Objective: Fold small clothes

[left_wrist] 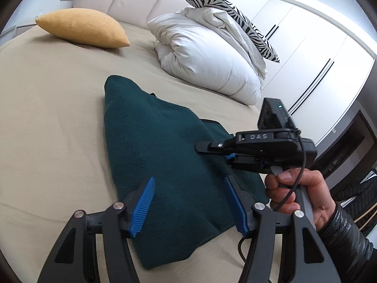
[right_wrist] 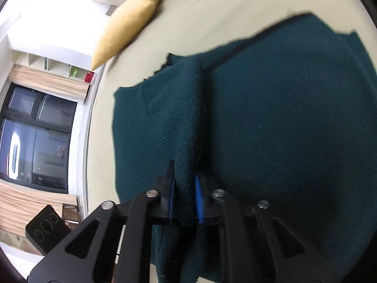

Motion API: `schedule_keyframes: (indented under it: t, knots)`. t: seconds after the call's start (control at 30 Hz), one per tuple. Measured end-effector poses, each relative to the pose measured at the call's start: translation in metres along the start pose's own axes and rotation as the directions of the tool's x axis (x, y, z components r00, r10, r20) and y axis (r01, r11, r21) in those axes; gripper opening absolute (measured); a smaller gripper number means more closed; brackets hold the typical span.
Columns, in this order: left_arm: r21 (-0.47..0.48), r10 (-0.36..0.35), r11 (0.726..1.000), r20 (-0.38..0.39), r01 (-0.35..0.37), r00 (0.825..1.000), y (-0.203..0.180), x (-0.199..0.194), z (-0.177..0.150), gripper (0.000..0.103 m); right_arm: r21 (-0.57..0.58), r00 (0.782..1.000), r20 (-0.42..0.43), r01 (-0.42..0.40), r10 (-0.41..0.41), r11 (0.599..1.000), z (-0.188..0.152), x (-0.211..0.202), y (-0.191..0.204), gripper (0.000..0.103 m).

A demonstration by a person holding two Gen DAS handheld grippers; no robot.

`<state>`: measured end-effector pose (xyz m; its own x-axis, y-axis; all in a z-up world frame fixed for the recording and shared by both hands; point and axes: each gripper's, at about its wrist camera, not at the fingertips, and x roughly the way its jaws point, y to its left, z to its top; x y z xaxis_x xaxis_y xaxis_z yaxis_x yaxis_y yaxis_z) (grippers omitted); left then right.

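Observation:
A dark green knitted garment (left_wrist: 160, 146) lies partly folded on the beige bed sheet (left_wrist: 54, 118). My left gripper (left_wrist: 188, 198) is open, hovering just above the garment's near end with nothing between its blue pads (left_wrist: 143, 202). My right gripper (left_wrist: 212, 151) comes in from the right, held by a hand, and pinches the garment's right edge. In the right wrist view the right gripper (right_wrist: 185, 188) is shut on a raised fold of the green garment (right_wrist: 282, 118).
A yellow cushion (left_wrist: 82, 27) lies at the back left of the bed. A bundled white duvet (left_wrist: 207, 54) with a zebra-print pillow (left_wrist: 231, 16) sits at the back right. White wardrobe doors (left_wrist: 318, 59) stand at right. A window (right_wrist: 35, 132) shows beyond the bed's edge.

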<state>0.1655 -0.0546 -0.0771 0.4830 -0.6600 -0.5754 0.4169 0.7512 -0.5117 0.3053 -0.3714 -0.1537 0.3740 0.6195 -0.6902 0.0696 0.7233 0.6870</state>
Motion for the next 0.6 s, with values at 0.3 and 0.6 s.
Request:
schedule_keyframes:
  t: [0.3, 0.6]
  knots:
    - [0.089, 0.031, 0.996, -0.021, -0.029, 0.999, -0.028, 0.027, 0.020, 0.063, -0.083, 0.993, 0.114, 0.045, -0.035, 0.996, -0.007, -0.068, -0.017, 0.011]
    - [0.219, 0.072, 0.974, -0.048, -0.059, 0.996, -0.076, 0.075, 0.035, 0.063, -0.037, 0.983, 0.169, 0.076, -0.069, 0.996, -0.002, -0.128, -0.067, 0.011]
